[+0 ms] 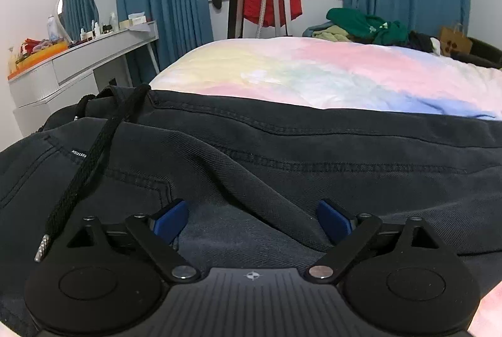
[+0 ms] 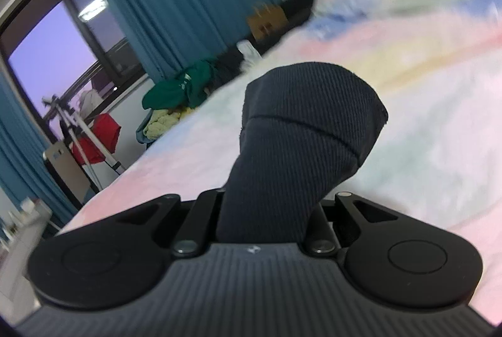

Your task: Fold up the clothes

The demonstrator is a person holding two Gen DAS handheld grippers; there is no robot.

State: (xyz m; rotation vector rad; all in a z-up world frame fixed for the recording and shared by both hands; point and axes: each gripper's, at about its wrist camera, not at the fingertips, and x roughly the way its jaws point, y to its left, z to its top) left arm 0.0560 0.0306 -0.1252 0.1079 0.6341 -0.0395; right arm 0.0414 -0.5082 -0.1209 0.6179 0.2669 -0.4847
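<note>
jaws of left gripper [image 1: 252, 219] spread wide, nothing between them, blue pads [image 1: 171, 219] resting on dark trousers [image 1: 282, 155] spread on the pastel bedspread [image 1: 313, 73]. black drawstring [image 1: 88, 161] runs left of the jaws, metal tip just outside the left finger. right gripper [image 2: 266, 211] jaws pinched closed on a trouser leg end [image 2: 307, 130], cloth sticking up ahead of the jaws above the bedspread. green clothes pile [image 1: 364, 26] far ahead, well apart.

Small white lettering on dark trousers [image 1: 251, 155] tab [image 1: 79, 154], upside down, too small to read.
</note>
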